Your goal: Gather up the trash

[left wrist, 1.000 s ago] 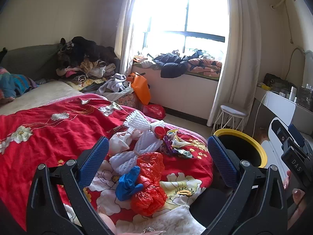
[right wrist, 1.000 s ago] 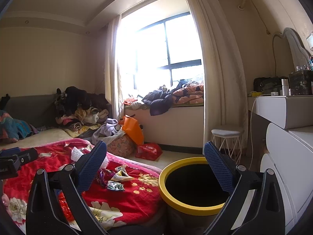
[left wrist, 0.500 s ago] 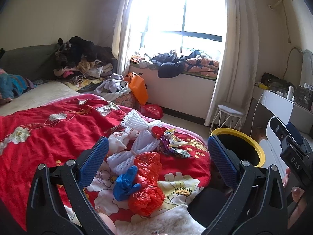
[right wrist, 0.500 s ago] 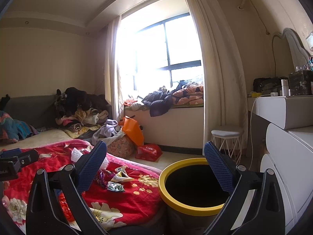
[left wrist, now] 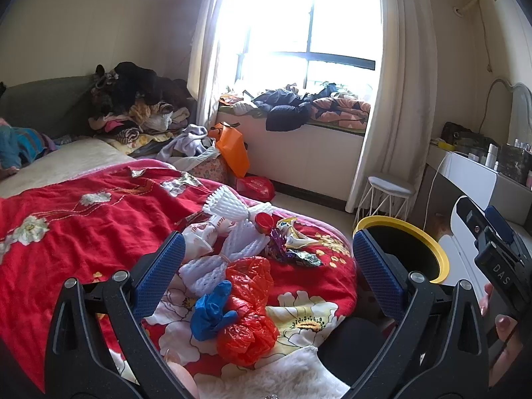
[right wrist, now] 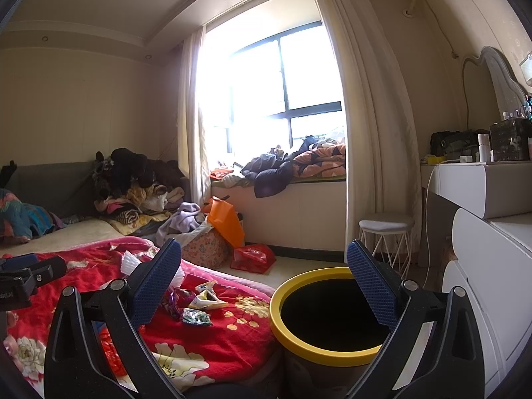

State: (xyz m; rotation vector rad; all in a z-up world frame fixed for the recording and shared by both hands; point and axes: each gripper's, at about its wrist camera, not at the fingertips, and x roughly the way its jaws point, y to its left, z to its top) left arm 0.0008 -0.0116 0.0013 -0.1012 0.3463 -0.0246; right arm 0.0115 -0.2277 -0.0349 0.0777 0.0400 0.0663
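Bin mouth (right wrist: 332,316) seemingly unobstructed

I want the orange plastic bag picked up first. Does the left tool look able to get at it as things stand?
Probably yes. The left tool is open and the orange plastic bag lies uncovered on the red blanket between its fingers, with only the blue glove against its side.

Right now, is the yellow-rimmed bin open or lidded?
Open: the yellow-rimmed bin shows no lid, only a dark interior. Contents cannot be told.

left gripper (left wrist: 266,267): black arms, blue ribbed pads, silver screws | right gripper (right wrist: 264,277): same build, "DAS" marking on body | hand (left wrist: 498,319): bare skin
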